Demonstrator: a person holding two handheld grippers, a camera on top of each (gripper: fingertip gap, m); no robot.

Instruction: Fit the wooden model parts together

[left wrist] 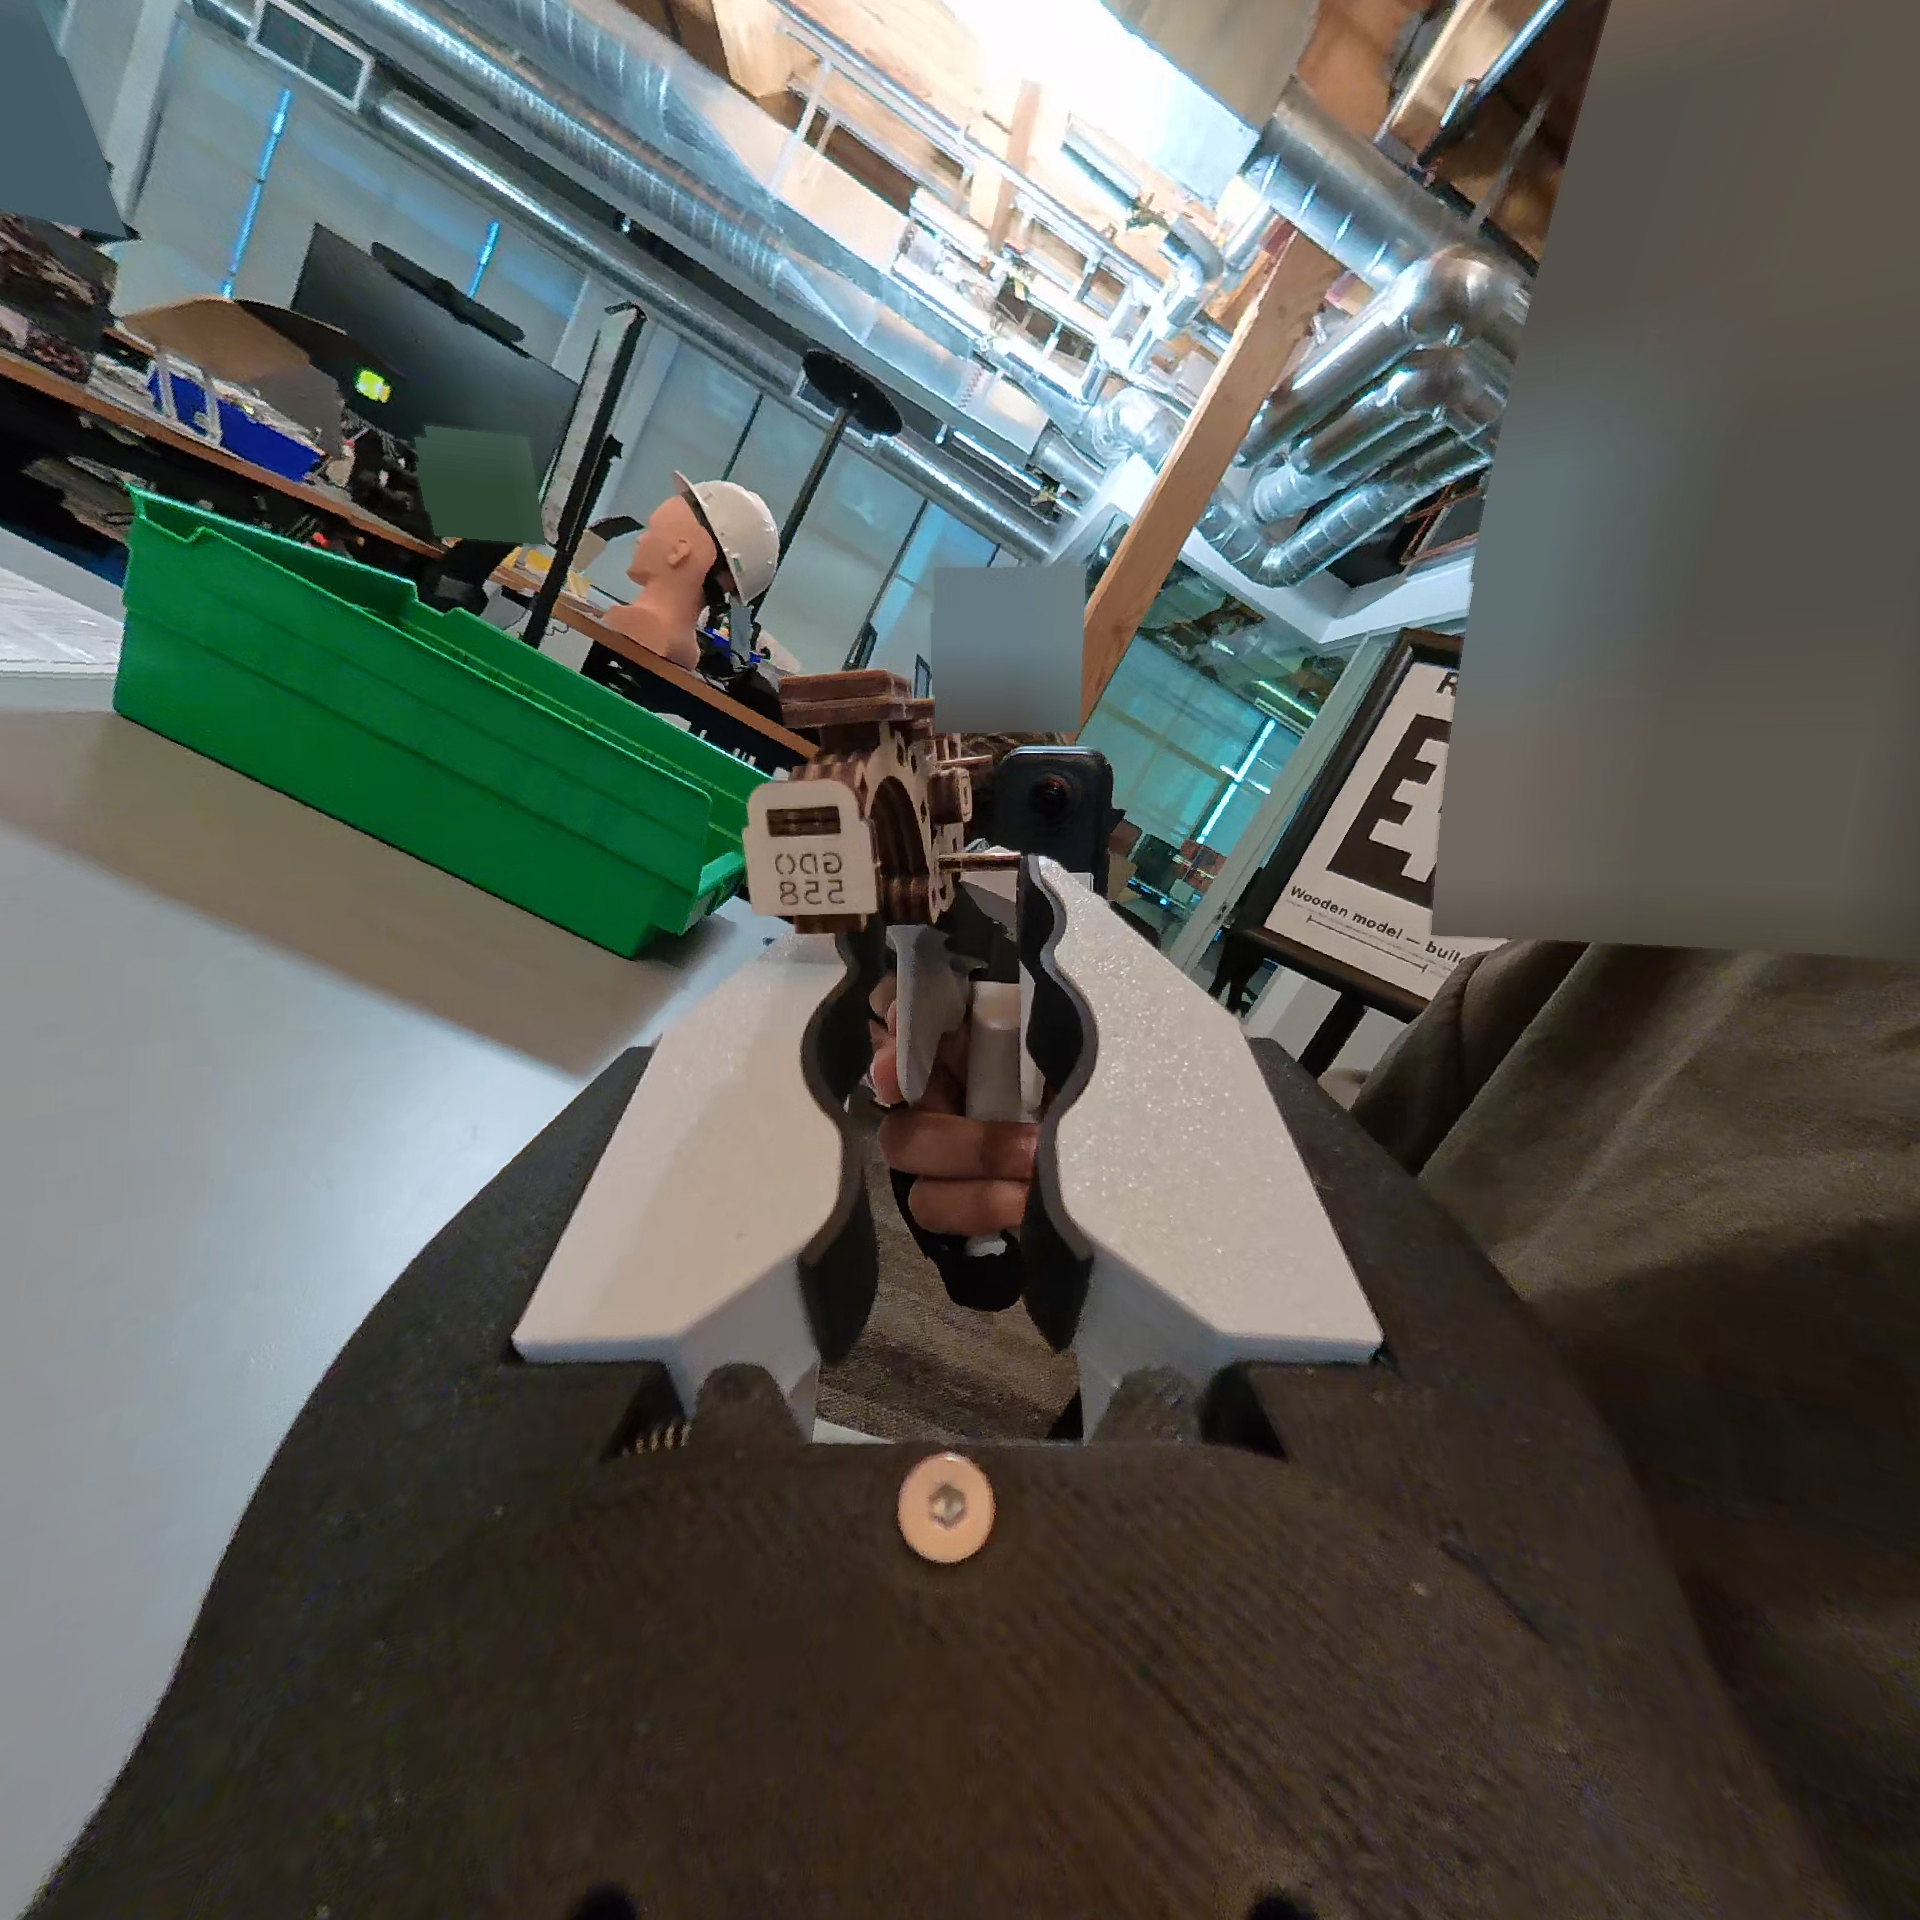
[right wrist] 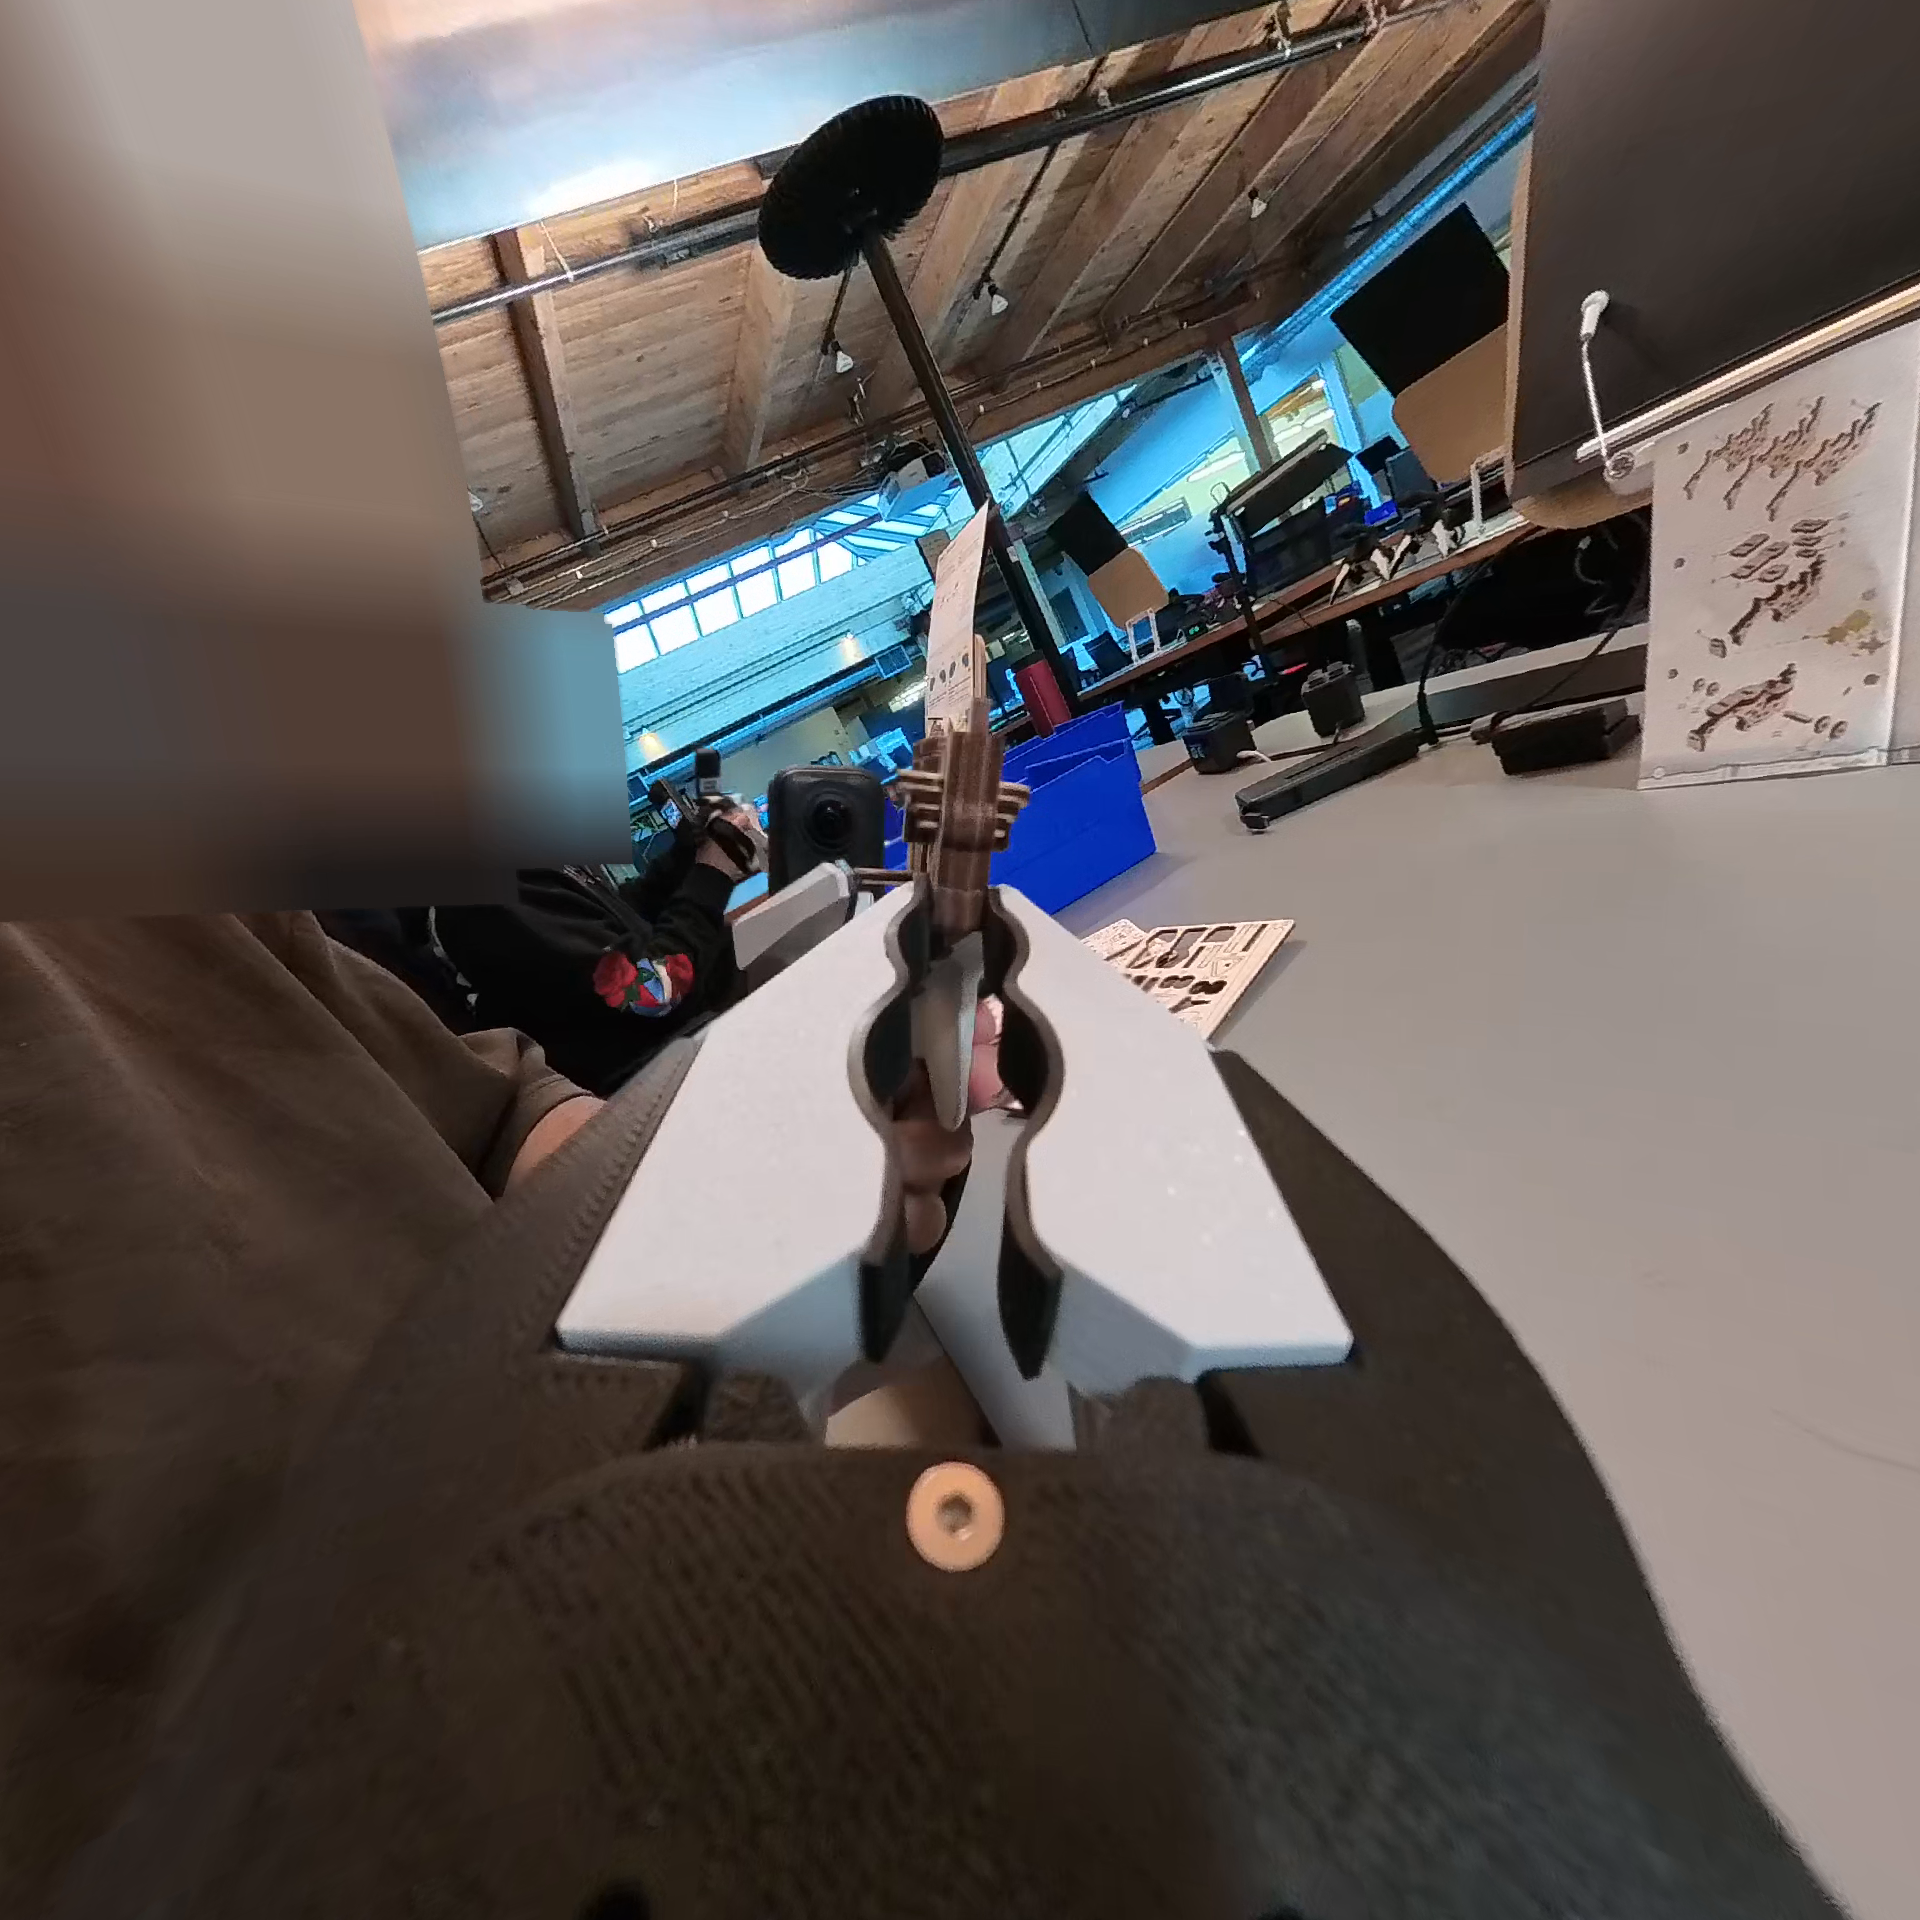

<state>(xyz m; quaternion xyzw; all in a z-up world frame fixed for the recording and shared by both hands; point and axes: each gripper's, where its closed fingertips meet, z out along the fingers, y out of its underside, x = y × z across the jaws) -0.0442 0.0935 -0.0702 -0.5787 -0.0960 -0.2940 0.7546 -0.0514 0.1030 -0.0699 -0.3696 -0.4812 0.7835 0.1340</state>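
Note:
The brown layered wooden model [right wrist: 961, 821] is clamped upright in my right gripper [right wrist: 956, 914], above the grey table [right wrist: 1558, 1039]. In the left wrist view the model [left wrist: 894, 821] shows a pale tag plate [left wrist: 805, 857] and sits against my left gripper's [left wrist: 951, 899] left fingertip. A thin wooden pin [left wrist: 977, 862] lies across the narrow gap between the left gripper's tips. One end is in the model, the other against the right fingertip. The right wrist view shows the pin [right wrist: 883, 879] running from the left gripper [right wrist: 800, 904] to the model.
A green bin [left wrist: 416, 727] stands on the table at the left. A blue bin [right wrist: 1081, 810] is behind the model. A flat sheet of wooden parts [right wrist: 1195, 956] lies on the table. A diagram sheet [right wrist: 1777, 582] hangs at the right. A person in black [right wrist: 603, 966] sits at the left. Less than 4 cm separates the two grippers' tips.

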